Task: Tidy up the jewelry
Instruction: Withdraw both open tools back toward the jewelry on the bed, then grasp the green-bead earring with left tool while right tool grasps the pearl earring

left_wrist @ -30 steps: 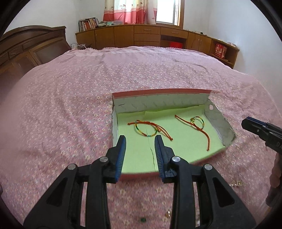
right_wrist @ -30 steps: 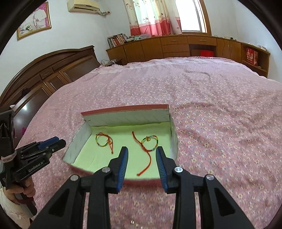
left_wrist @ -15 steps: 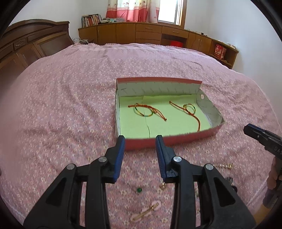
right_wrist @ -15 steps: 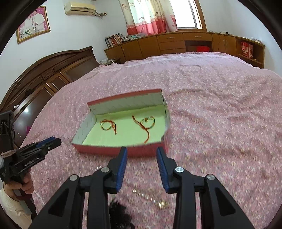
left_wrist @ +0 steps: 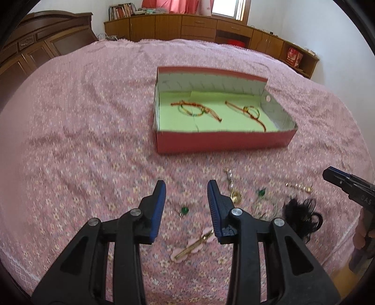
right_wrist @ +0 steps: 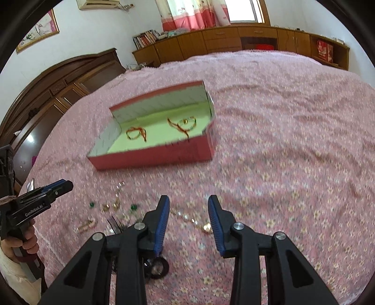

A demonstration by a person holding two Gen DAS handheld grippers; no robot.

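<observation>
Pink floral bedspread (left_wrist: 70, 140) carried loose jewelry (left_wrist: 235, 196) just ahead of both hand-held grippers, left (left_wrist: 186, 190) and right (right_wrist: 188, 204), each open and empty; beyond lay a red box (left_wrist: 222, 138) holding two string bracelets (left_wrist: 194, 110).

Bright daylight from window (right_wrist: 243, 10); motion blur on bedspread (left_wrist: 82, 117), fisheye warp w/ dark corners.

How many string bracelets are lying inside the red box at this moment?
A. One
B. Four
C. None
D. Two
D. Two string bracelets lie on the green floor of the red box: one bracelet toward the left and another bracelet toward the right, while the other small pieces are outside on the bedspread.
</observation>
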